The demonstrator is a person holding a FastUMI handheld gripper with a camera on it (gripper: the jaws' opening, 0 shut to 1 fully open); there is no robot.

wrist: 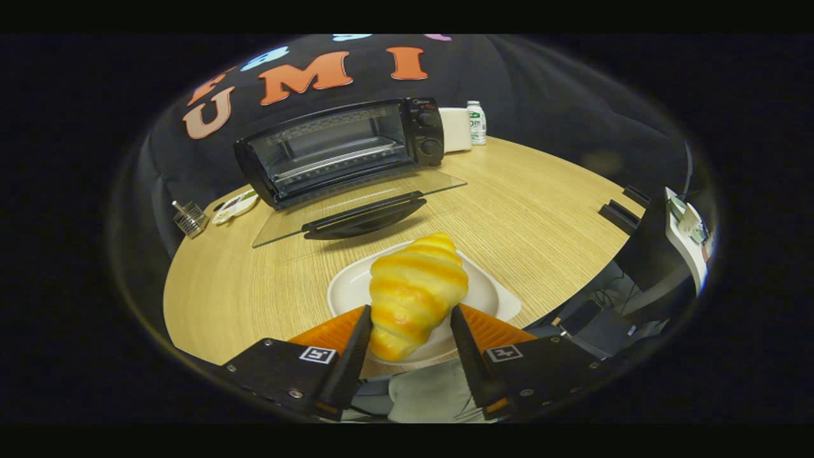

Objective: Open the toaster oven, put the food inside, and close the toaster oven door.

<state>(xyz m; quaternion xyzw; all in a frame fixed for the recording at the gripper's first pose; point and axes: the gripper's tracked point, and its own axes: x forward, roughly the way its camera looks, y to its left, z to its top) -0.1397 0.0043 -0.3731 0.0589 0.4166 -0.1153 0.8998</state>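
Tabletop [540,216] w/ woodgrain holds open toaster oven [343,149], plate [489,296]; tool [410,324] grips croissant [413,292].

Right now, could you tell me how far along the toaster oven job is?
Done: the toaster oven stands open, its glass door folded down flat. In hand: the gripper has its fingers against both sides of the croissant, just above the white plate. Left: carry the croissant to the oven rack, release it, then close the door.
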